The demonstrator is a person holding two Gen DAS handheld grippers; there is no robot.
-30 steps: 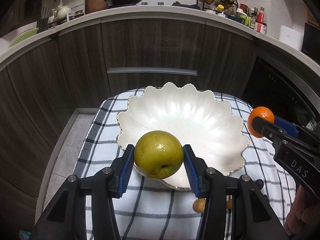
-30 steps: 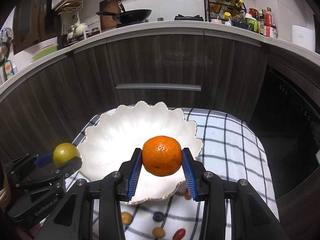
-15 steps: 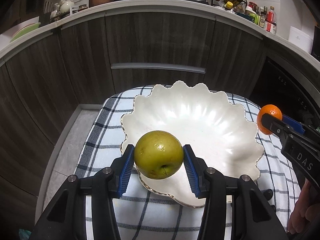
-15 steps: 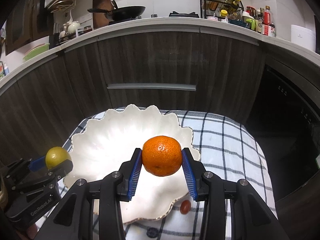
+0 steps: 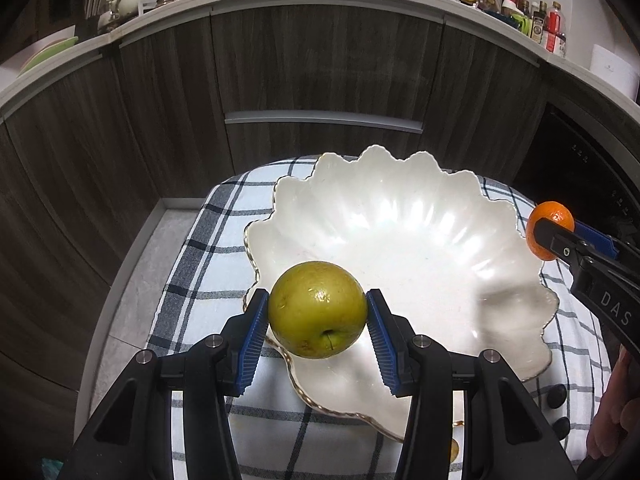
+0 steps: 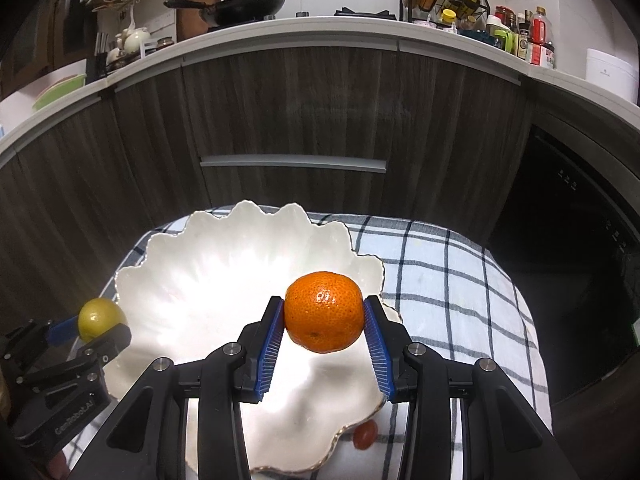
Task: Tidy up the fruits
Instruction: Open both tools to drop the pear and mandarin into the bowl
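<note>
1. Blue ribbed pads of the left tool (image 5: 317,334) are clamping a green-yellow pear-like fruit (image 5: 317,309) on both sides; it is hanging in the air over the near rim of the bowl, not yet set down.
2. Right tool (image 6: 324,334) is gripping an orange mandarin (image 6: 323,311) the same way, pads pressing on both flanks, fruit hanging above the bowl's right near edge.
3. A person's hand (image 5: 612,412) is showing at the lower right of the left view, holding the right tool.
4. Small fruits are still lying on the checked cloth (image 6: 440,280) near the bowl: a red one (image 6: 365,434) just beside the near rim, dark ones (image 5: 557,396) by the right rim. Kind is too small to tell.
5. White scalloped bowl (image 5: 400,216) is sitting on the cloth-covered worktop; its inside is looking bare, no fruit in it.
6. Progress, judging: early to middle. Two fruits picked and carried to the bowl, none placed. Left: releasing both, then collecting the small ones.
7. Farther back, dark cabinet fronts (image 6: 300,112) and a kitchen counter with a pan (image 6: 240,6) and bottles (image 6: 532,36) are playing no part.
</note>
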